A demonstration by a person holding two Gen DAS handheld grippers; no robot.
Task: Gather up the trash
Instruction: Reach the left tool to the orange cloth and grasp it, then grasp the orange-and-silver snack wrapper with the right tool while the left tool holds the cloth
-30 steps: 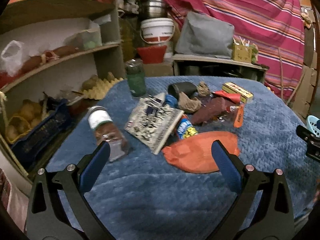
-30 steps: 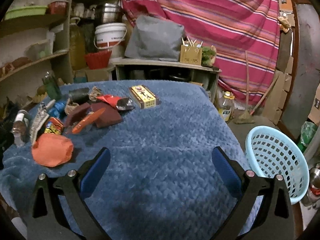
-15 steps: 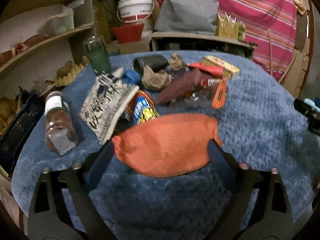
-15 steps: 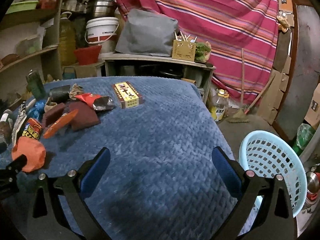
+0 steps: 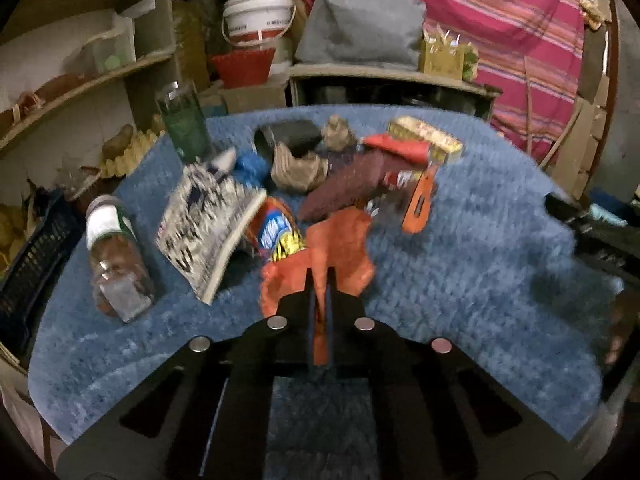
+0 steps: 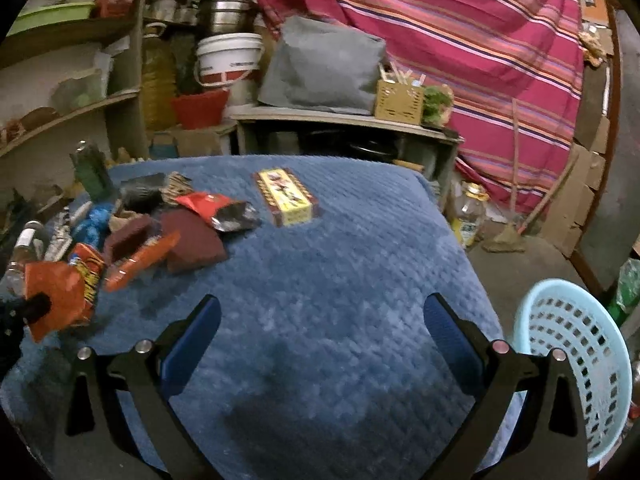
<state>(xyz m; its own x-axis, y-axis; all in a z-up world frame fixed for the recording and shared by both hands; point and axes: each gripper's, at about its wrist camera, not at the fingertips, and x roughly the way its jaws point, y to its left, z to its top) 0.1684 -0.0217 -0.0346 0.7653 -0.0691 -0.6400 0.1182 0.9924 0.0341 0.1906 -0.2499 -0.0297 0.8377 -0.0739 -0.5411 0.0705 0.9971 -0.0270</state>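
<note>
1. The left gripper (image 5: 319,300) has just snapped closed on the orange wrapper (image 5: 336,252), near the blue blanket's (image 5: 460,248) left edge.
2. Looks flimsy, light and crinkly; a pinch on its bunched edge should hold.
3. The right gripper (image 6: 320,320) is gaping, empty, with the basket (image 6: 576,364) off the right edge.

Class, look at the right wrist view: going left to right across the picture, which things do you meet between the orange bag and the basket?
orange bag → maroon pouch → yellow box → oil bottle on the floor → light blue basket
</note>
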